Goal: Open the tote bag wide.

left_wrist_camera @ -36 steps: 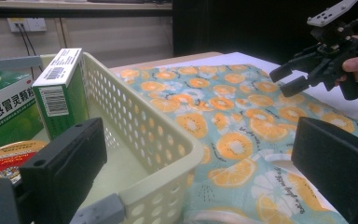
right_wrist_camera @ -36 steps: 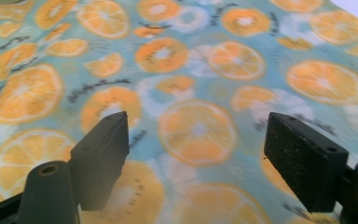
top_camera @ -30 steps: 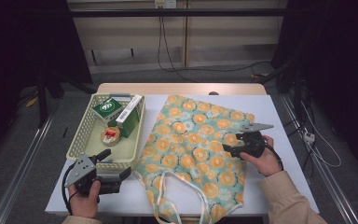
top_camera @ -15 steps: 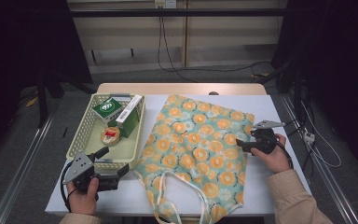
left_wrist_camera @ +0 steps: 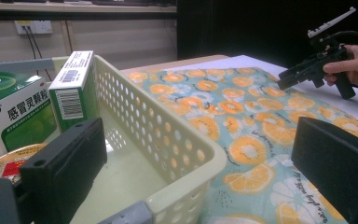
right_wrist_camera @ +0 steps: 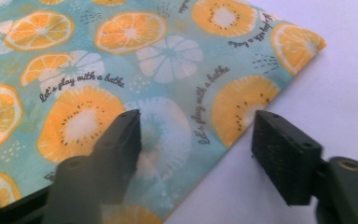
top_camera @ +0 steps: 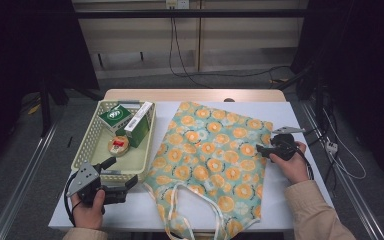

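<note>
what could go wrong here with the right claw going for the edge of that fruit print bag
1. The right claw straddles the bag edge, jaws just closing with nothing pinched yet. The fabric lies flat on the table, so the pads may slide over it or catch a single layer.
2. The handles lie loose near the front edge and might snag or drag if the bag is pulled.
3. The left claw sits open against the basket, which a tug could nudge.

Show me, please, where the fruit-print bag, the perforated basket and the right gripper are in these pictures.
fruit-print bag (top_camera: 207,155): high view, middle of the cloth panel.
perforated basket (left_wrist_camera: 168,135): left gripper view, its holed side wall.
right gripper (top_camera: 261,150): high view, between the tips of its jaws, at the bag's edge.
</note>
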